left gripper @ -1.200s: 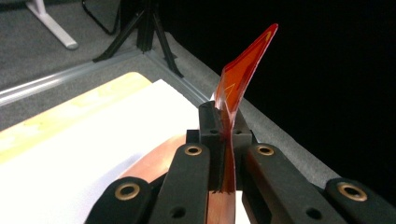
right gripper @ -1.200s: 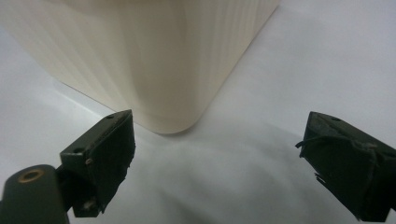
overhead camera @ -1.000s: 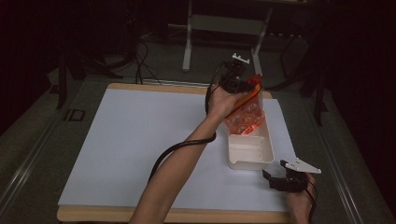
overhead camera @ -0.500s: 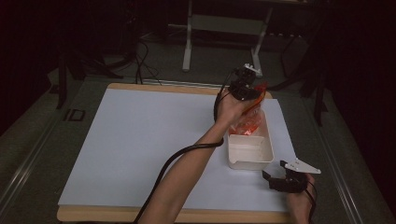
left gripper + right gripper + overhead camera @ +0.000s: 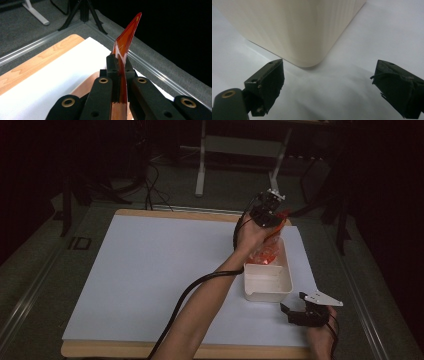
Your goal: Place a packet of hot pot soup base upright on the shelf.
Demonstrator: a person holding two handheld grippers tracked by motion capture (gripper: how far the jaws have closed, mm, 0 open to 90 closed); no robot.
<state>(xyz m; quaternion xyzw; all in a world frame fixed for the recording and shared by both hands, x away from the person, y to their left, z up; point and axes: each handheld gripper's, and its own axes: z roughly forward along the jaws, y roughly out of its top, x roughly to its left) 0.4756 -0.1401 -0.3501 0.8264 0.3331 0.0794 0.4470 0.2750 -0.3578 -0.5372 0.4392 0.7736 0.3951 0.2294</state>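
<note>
A clear orange plastic bag (image 5: 267, 252) hangs over the far end of a cream rectangular box (image 5: 270, 296) at the right of the table. My left gripper (image 5: 274, 214) is shut on the bag's top edge. In the left gripper view the jaws (image 5: 119, 62) pinch the orange film (image 5: 127, 35), whose corner sticks up past them. My right gripper (image 5: 289, 312) rests on the white sheet just in front of the box's near right corner. It stands open, and in the right gripper view nothing lies between its jaws (image 5: 329, 82), with the box corner (image 5: 294, 27) just ahead.
A white sheet (image 5: 160, 270) covers most of the wooden tabletop (image 5: 150, 351). The left gripper's black cable (image 5: 190, 287) trails along the forearm. Grey carpet and a metal stand leg (image 5: 200, 180) lie beyond the far edge, with a metal rail (image 5: 160, 75) along the right side.
My left hand has shifted to the right and a little lower with the orange bag, bringing it closer over the box. The right gripper has stayed where it was.
</note>
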